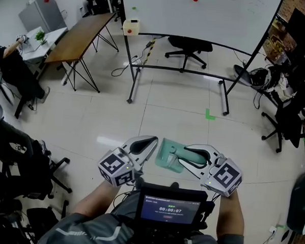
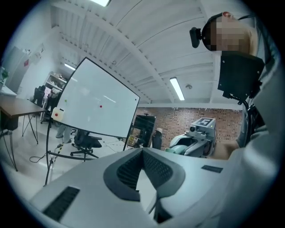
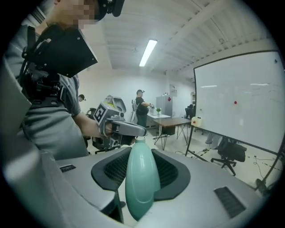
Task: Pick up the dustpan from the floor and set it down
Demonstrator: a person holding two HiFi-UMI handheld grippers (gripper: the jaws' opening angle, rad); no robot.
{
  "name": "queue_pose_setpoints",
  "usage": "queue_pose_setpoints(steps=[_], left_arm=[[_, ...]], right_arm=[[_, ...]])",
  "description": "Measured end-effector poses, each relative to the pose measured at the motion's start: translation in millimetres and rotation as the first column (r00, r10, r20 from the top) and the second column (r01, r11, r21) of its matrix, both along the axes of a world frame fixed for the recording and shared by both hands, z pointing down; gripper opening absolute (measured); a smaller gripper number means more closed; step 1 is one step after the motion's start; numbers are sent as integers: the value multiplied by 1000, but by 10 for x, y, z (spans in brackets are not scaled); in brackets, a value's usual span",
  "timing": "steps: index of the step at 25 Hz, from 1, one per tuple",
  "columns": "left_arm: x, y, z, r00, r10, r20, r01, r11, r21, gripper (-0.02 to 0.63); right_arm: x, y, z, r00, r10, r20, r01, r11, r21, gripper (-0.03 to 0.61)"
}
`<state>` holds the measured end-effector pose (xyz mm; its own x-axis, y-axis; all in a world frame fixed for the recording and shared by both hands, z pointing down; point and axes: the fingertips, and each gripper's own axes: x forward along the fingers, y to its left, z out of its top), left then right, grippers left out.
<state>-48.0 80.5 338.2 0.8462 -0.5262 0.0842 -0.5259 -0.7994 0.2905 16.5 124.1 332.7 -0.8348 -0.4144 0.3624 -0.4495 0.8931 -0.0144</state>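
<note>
The teal dustpan [image 1: 167, 156] hangs in the air in front of the person's chest, well above the floor. My right gripper [image 1: 186, 155] is shut on its rounded handle [image 3: 141, 178], which fills the space between the dark pads [image 3: 171, 171]. The pan end points towards my left gripper [image 1: 150, 146], which floats just beside it without touching. In the left gripper view the left gripper [image 2: 142, 150] has its tips together and nothing between them. From there I also see the right gripper [image 2: 201, 132] with a bit of the teal dustpan [image 2: 180, 150].
A large whiteboard on a black stand [image 1: 199, 14] rises ahead, with an office chair [image 1: 187, 47] behind it and a wooden table [image 1: 80, 36] at the left. Black chairs [image 1: 33, 158] crowd the near left. Green tape [image 1: 210, 115] marks the tiled floor.
</note>
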Motion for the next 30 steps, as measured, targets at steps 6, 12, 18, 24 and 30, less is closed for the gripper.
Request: queue_pose_setpoints(steps=[6,12,18,24,30], left_arm=[[-86,171,-336,1000,-9,-12,10,998,57,15],[-86,204,-488,999,22,23,-24,997,72,14],[-116,201,-426,999,36,33,-37,998,50,14],[-104,225,-430,998,37,51,-40,997,67,15],[-150,142,-406,1000,29,12,-29,999,20,15]], right_arm=[[-25,105,-251,1000,14,23,-15,999,38,161],[-45,80,-459,1000,-2,24,0,998,57,161],[-73,69,-518,999,1,34,-3,998,68,161],[-75,90,-539,1000,-16,19,14,996,86,161],[-85,37,-468,1000,-20,5,20,998,65,160]])
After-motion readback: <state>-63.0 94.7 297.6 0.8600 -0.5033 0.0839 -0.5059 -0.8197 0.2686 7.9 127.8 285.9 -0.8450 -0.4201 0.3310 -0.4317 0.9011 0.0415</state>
